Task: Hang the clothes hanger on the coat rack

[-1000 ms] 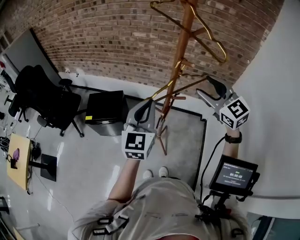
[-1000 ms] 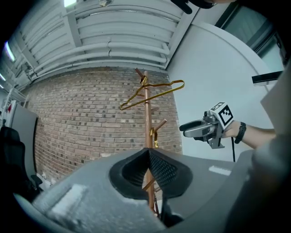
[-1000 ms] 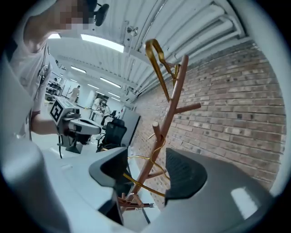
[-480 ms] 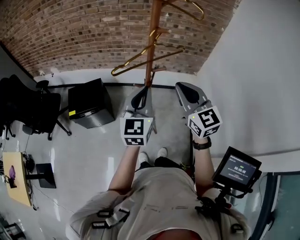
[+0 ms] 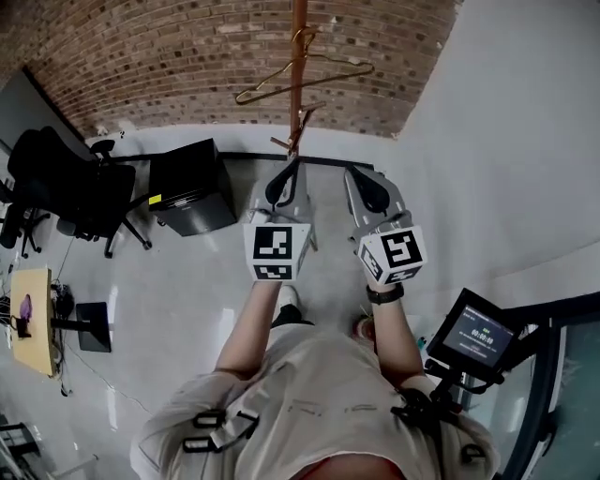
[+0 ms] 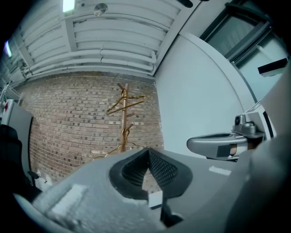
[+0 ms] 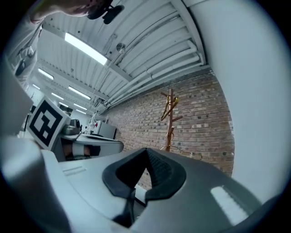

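Fingers (image 7: pixel 159 170) together, empty: left gripper (image 5: pixel 284 185), right gripper (image 5: pixel 370 190) level, abreast (hanger (image 5: pixel 364 67) on rack (image 5: pixel 298 19)).

Grey left gripper (image 5: pixel 284 180), right gripper (image 5: pixel 368 187): black ribbed pads (image 6: pixel 160 169), black-white marker cubes (image 5: pixel 275 251). Beige short-sleeved tee (image 5: pixel 319 389), black harness straps (image 5: pixel 223 434), black watch (image 5: pixel 385 294) on right wrist.

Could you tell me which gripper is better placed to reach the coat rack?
Probably the left gripper: its tip sits in line with the coat rack, while the right gripper lies off to the side. Both are shut and empty.
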The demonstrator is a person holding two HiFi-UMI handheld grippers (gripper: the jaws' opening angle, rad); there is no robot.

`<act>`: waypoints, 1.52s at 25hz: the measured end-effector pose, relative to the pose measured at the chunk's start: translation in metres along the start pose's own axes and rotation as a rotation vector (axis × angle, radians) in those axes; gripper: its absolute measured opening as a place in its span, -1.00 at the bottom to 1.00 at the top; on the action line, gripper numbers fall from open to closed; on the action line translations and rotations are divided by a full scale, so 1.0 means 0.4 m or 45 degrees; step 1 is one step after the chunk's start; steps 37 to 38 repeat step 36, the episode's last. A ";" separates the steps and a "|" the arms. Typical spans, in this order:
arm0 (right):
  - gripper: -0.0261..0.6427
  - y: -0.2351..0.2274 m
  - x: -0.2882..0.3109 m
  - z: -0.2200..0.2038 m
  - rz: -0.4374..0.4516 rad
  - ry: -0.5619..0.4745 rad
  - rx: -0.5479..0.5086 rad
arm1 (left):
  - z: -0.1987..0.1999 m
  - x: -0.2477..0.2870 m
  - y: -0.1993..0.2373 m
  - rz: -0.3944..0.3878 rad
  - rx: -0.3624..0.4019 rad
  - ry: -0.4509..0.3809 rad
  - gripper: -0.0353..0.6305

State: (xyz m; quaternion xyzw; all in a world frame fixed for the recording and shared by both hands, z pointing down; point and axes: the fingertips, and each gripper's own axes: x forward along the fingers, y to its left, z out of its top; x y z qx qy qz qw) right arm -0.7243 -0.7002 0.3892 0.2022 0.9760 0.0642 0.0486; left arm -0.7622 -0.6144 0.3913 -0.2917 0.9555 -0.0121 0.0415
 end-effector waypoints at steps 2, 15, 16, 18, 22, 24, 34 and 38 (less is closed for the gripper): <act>-0.91 0.021 -0.107 -0.001 -0.034 -0.003 0.050 | -0.006 -0.078 -0.073 -0.001 -0.003 0.005 -0.88; -0.91 0.203 -0.474 0.051 -0.057 0.055 0.033 | 0.049 -0.396 -0.328 -0.056 -0.057 0.069 -0.88; -0.91 0.196 -0.479 0.067 -0.077 0.043 0.015 | 0.057 -0.402 -0.328 -0.061 -0.052 0.060 -0.88; -0.90 0.181 -0.479 0.085 -0.115 0.024 -0.003 | 0.063 -0.412 -0.320 -0.070 -0.035 0.033 -0.88; -0.90 0.201 -0.470 0.097 -0.139 -0.017 -0.001 | 0.061 -0.451 -0.274 -0.042 -0.006 0.000 -0.88; -0.90 0.223 -0.453 0.100 -0.116 -0.009 0.009 | 0.066 -0.469 -0.247 -0.015 -0.015 0.002 -0.88; -0.90 0.292 -0.414 0.106 -0.052 0.005 0.013 | 0.066 -0.520 -0.204 0.009 -0.003 0.030 -0.88; -0.90 0.284 -0.406 0.111 -0.061 -0.003 0.007 | 0.070 -0.520 -0.202 0.006 0.014 0.024 -0.88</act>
